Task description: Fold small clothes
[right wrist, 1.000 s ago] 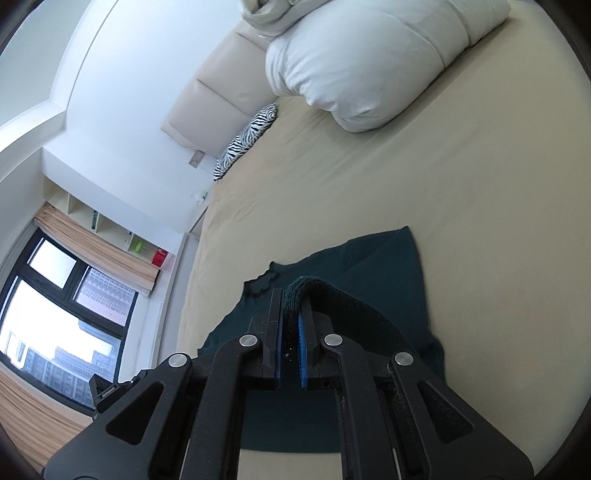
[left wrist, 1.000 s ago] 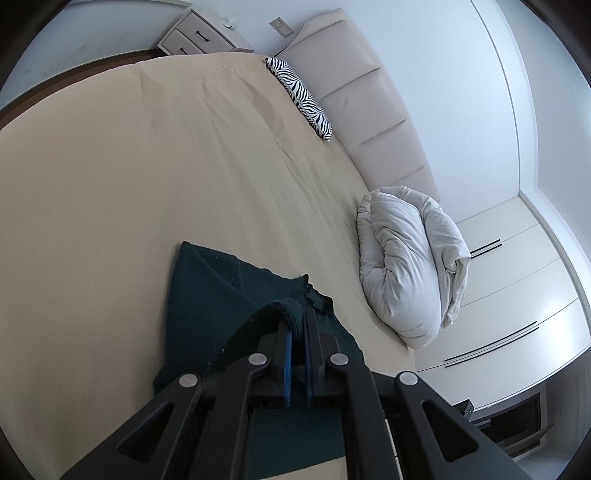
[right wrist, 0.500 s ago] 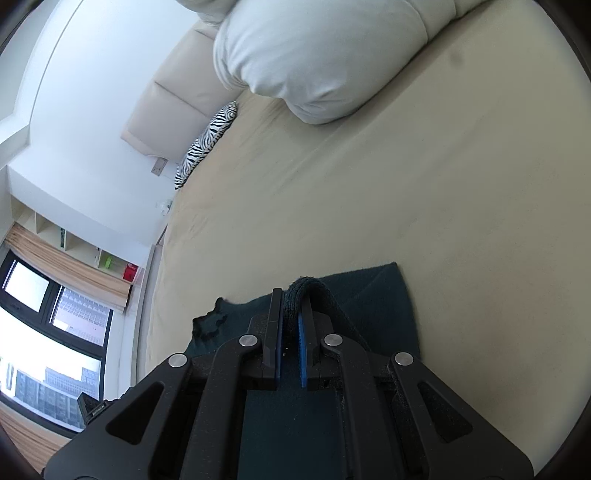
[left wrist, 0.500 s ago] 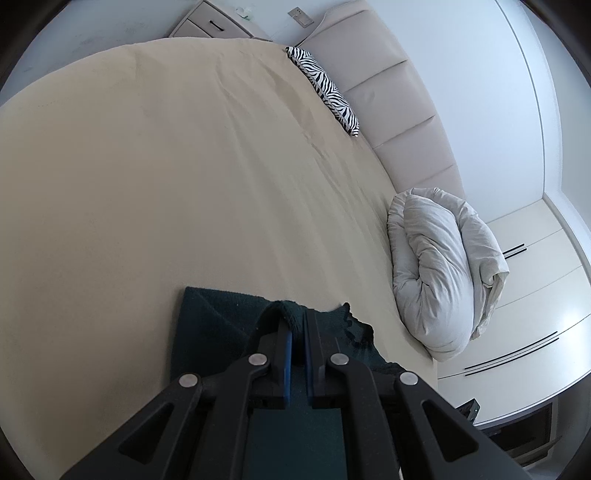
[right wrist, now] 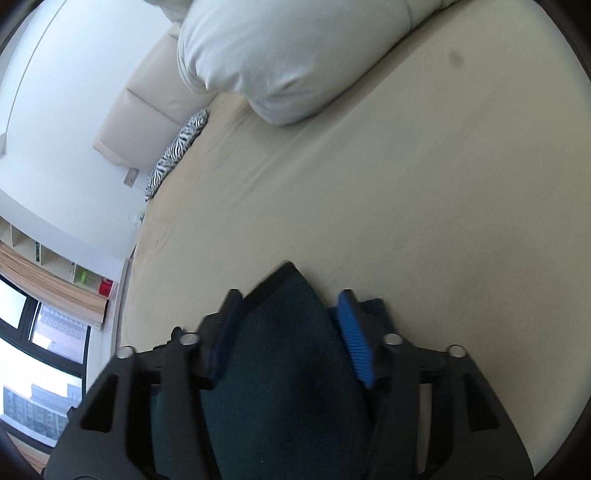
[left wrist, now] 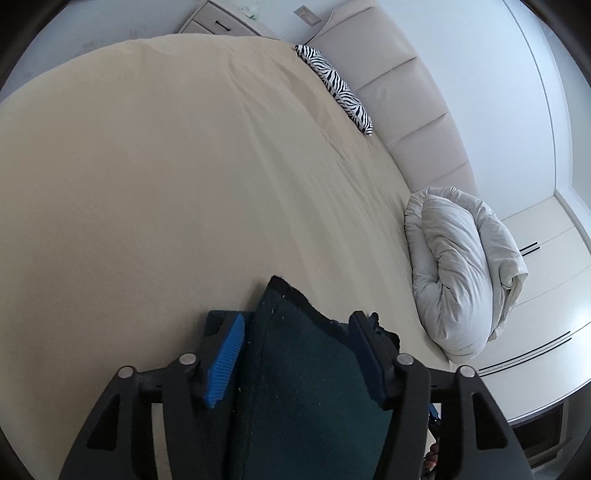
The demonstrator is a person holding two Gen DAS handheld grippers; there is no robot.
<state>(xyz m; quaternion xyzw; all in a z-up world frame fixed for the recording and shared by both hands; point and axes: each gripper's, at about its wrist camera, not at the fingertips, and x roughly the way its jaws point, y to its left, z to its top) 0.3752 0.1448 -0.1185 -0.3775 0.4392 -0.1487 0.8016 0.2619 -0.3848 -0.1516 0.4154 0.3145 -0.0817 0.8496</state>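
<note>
A dark green knitted garment [left wrist: 295, 369] lies folded on the beige bed sheet [left wrist: 147, 184]. My left gripper [left wrist: 295, 325] is open, and a raised corner of the garment stands loose between its blue-padded fingers [left wrist: 225, 354]. In the right wrist view the same garment [right wrist: 284, 369] bulges up between the fingers [right wrist: 354, 339] of my right gripper [right wrist: 288, 306], which is open too. Both grippers hover just over the folded edge. The garment's lower part is hidden behind the gripper bodies.
A bundled white duvet [left wrist: 461, 277] lies at the bed's right side and shows large in the right wrist view [right wrist: 288, 55]. A zebra-print pillow [left wrist: 336, 88] leans at the padded headboard [left wrist: 406, 99]. A nightstand [left wrist: 218, 24], wardrobe doors [left wrist: 535, 295] and a window [right wrist: 37, 350] surround the bed.
Both grippers were shut on the garment's edge and carried it forward over the rest of the garment. Now both have opened and let it go.
</note>
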